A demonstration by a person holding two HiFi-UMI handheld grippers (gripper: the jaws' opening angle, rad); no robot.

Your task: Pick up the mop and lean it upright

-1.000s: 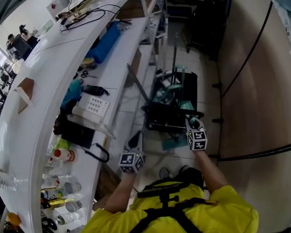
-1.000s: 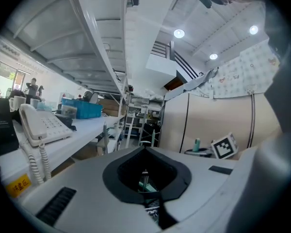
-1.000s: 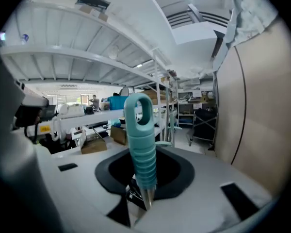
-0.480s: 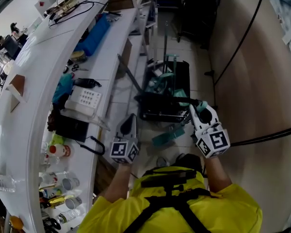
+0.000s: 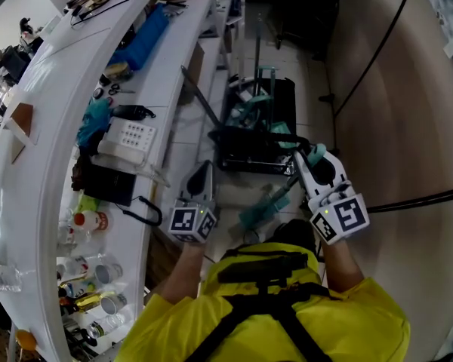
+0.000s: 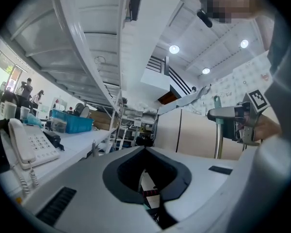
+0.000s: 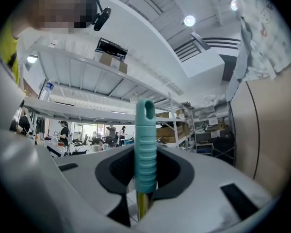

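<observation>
The mop's teal ribbed handle (image 7: 145,149) stands upright between the jaws of my right gripper (image 7: 145,165), which is shut on it. In the head view the right gripper (image 5: 315,159) holds the handle top at chest height. The shaft slants down and left to the teal mop head (image 5: 260,211) near the floor by the person's feet. My left gripper (image 5: 201,173) hovers beside the workbench edge, jaws together and holding nothing. In the left gripper view, the left gripper (image 6: 145,152) is shut and the mop's metal shaft (image 6: 217,141) shows at the right.
A black wheeled cart (image 5: 283,96) with teal cleaning gear stands on the tiled floor just ahead. A long white workbench (image 5: 68,81) with a desk phone (image 5: 128,143), bottles and cables runs along the left. A beige partition wall (image 5: 396,89) closes the right side.
The right gripper has risen towards the head camera with the mop handle in it, and the mop head has swung in towards the person's feet. The left gripper has risen a little too.
</observation>
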